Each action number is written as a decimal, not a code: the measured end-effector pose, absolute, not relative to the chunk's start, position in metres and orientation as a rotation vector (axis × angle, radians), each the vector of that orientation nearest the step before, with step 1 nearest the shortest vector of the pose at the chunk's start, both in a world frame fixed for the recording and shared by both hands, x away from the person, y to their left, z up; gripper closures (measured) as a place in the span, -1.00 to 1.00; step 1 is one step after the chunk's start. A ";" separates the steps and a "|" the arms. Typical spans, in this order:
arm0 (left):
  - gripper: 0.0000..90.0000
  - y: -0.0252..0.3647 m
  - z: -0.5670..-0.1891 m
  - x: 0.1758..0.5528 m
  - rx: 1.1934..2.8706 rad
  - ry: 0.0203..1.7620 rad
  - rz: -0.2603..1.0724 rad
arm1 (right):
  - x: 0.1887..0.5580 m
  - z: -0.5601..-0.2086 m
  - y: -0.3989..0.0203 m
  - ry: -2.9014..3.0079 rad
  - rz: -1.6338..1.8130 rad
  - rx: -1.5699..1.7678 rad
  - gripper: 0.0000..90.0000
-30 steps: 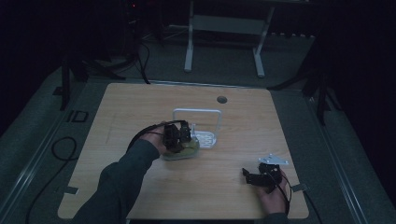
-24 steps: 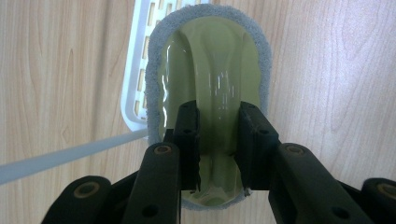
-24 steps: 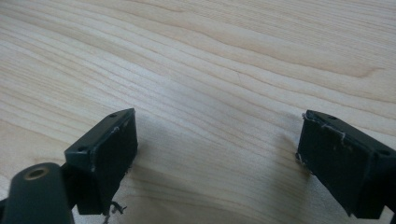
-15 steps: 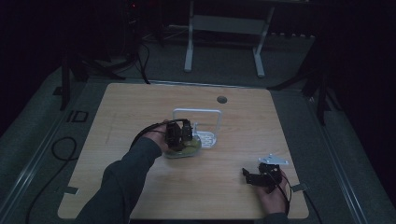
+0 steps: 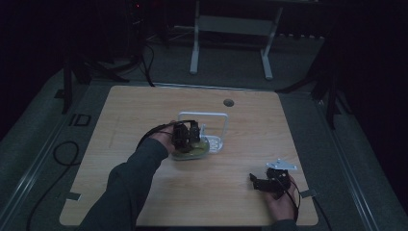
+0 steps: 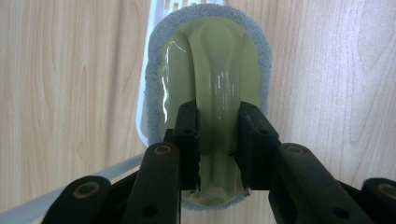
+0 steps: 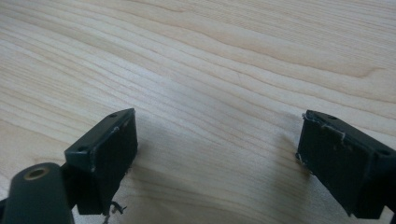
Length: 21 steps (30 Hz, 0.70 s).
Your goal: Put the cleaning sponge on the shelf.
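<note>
A person stands at the near edge of a pale wooden table (image 5: 144, 115) in a dim room, a black two-jaw gripper in each hand. The left gripper (image 6: 218, 149) is out over the middle of the table, and its jaws are clamped on the raised central ridge of an oval scrubber with a glossy olive-green plastic top and a grey fibrous pad around its rim (image 6: 210, 70). From the high view, this scrubber (image 5: 192, 150) sits just left of centre, under the left hand (image 5: 163, 140), whose dark sleeve (image 5: 125, 187) reaches in from the near left.

The far end of the scrubber lies against a small white plastic tray with slots (image 6: 144, 93), and part of the tray shows along the scrubber's left side in the left gripper view. In the high view the tray (image 5: 215, 143) is just right of the scrubber, and a white wire frame (image 5: 204, 115) rises in a squared loop at its far side.

The right gripper (image 5: 266, 182) rests low at the near right corner of the table, well apart from the scrubber, with the right hand (image 5: 281, 202) behind it. Its jaws stand wide apart with nothing between them; bare wood grain shows in the gap in the right gripper view (image 7: 217, 149). A round hole (image 5: 228, 103) sits near the table's far edge.
</note>
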<state>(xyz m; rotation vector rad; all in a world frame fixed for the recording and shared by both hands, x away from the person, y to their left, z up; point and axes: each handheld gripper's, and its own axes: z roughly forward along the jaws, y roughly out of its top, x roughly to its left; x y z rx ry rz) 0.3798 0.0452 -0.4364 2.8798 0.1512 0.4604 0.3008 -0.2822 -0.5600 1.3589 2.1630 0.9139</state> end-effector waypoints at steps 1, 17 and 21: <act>0.60 0.045 -0.436 0.380 2.881 0.147 0.462 | 0.301 -0.560 -0.282 2.163 0.914 1.359 -0.74; 0.60 0.041 -0.439 0.385 2.875 0.096 0.481 | 0.301 -0.560 -0.282 2.163 0.914 1.360 -0.74; 0.60 0.041 -0.440 0.385 2.873 0.081 0.488 | 0.301 -0.560 -0.282 2.163 0.914 1.359 -0.74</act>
